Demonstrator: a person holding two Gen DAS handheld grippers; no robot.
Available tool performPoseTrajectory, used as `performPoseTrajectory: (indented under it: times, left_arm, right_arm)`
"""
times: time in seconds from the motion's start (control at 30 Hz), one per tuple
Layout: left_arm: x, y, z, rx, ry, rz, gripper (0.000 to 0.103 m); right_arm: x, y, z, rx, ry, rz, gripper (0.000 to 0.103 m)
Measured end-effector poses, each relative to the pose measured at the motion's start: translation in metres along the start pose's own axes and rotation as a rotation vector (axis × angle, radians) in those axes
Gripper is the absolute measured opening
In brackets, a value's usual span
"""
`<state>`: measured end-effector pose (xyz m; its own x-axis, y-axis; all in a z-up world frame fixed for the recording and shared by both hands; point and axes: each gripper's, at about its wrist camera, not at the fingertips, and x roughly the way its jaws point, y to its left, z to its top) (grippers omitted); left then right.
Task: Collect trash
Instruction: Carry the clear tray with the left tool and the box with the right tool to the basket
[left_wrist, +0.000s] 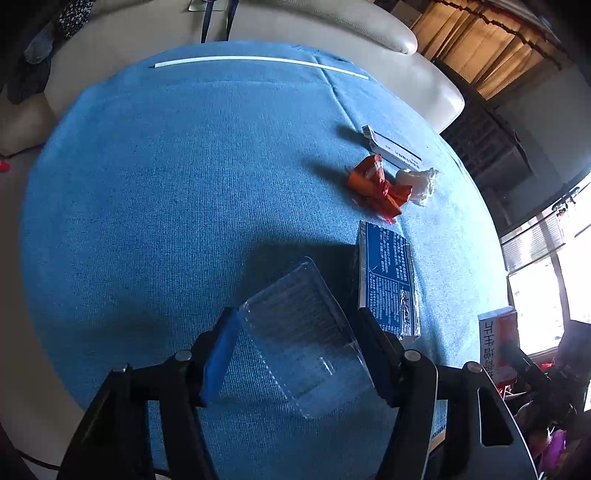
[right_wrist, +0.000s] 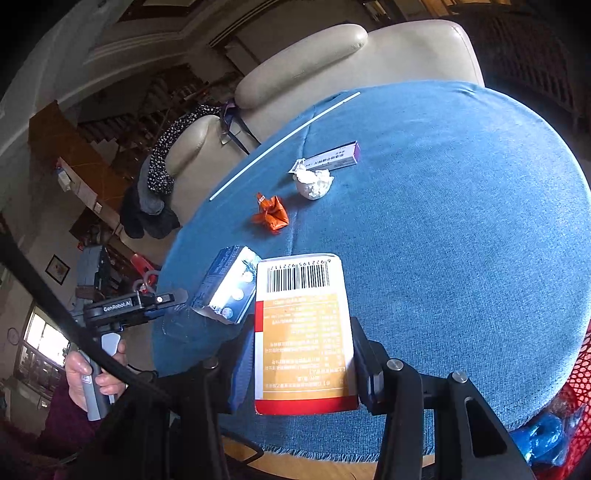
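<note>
Fingers (left_wrist: 216, 354) of the L gripper (left_wrist: 295, 350) bracket a clear tray (left_wrist: 306, 332) over the blue cloth (left_wrist: 166, 184); both pads sit right at the tray's edges, but can't tell if they press or just flank it. R gripper (right_wrist: 304, 365) is clamped on an orange-and-white box (right_wrist: 303, 332), barcode end pointing away from the cam, pads on both long sides.

Other trash on the cloth: blue pack (left_wrist: 388, 280) just right of the tray in the L view, lying flat. In the R view it shows as a foil blister pack (right_wrist: 225, 288) just left of the held box. Orange wrapper (left_wrist: 376, 188), crumpled, sits further out, w/ a white tissue wad (left_wrist: 417, 184) beside it & a long white carton (left_wrist: 395, 147) just past the wad. Thin white stick (left_wrist: 258, 61) lies along the far edge of the cloth, well apart from the rest.

R view also catches a hand (right_wrist: 92, 369) on the L gripper's handle at far left. Red mesh basket (right_wrist: 576, 406) w/ blue plastic in it sits at the table's right edge. Beige sofa (right_wrist: 332, 66) behind the table.
</note>
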<state>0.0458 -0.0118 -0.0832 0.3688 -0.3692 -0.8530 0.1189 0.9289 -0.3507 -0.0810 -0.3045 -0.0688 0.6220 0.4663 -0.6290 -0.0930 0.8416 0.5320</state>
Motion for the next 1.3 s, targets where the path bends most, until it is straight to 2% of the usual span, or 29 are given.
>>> performPoseTrajectory:
  times: [0.17,0.5,0.63,0.83,1.3]
  left_arm:
    - [-0.012,0.000,0.002,0.028,-0.028,0.020,0.062]
    - [-0.049,-0.018,0.008,0.070,-0.105,-0.006,0.062]
    - [-0.065,-0.040,0.006,0.129,-0.144,-0.018,0.062]
    - [-0.071,-0.087,-0.002,0.254,-0.157,-0.033,0.062]
    - [-0.049,-0.187,-0.036,0.493,-0.101,-0.079,0.062]
  right_arm:
    - [0.003,0.003,-0.001,-0.004,0.004,0.008,0.049]
    - [-0.006,0.004,0.000,-0.001,-0.022,0.018,0.049]
    - [-0.012,0.006,0.001,-0.008,-0.037,0.017,0.049]
    - [-0.027,0.000,-0.002,-0.003,-0.067,0.008,0.049]
    - [-0.092,-0.040,-0.021,0.070,-0.165,-0.059,0.049]
